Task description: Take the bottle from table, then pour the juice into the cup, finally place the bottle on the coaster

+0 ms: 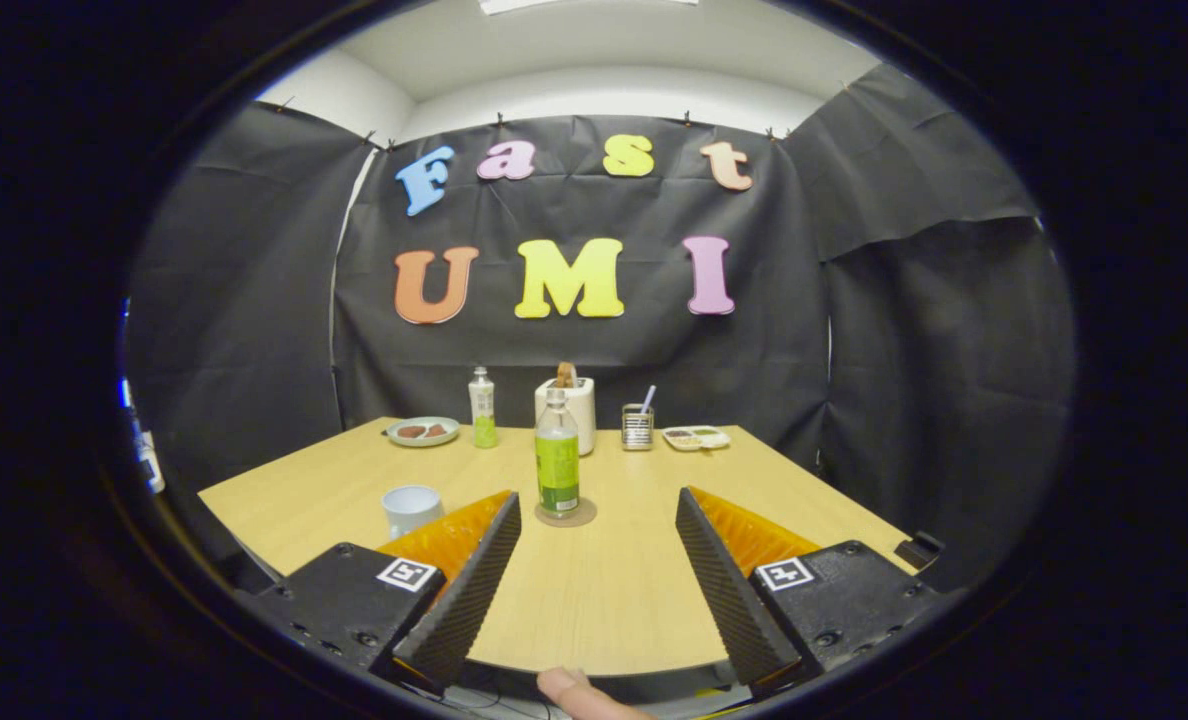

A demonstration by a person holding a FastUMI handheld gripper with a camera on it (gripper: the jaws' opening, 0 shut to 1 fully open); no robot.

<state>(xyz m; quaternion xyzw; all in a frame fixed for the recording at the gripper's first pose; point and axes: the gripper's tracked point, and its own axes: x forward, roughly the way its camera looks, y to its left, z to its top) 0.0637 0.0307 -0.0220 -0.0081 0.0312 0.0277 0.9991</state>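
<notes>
Bottle parked, job looks finished
Your tool (599, 515) gapes wide and empty; the bottle (557, 462) stands on its coaster (566, 515), cup (411, 507) alongside.

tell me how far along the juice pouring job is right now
Looks done or nearly so: the green-labelled juice bottle stands upright on the round coaster, just ahead of the fingers. In hand: nothing; the gripper is open with bare table between its fingers. The white cup sits beside the left finger; whether it holds juice cannot be seen, so the pour is unconfirmed.
</notes>
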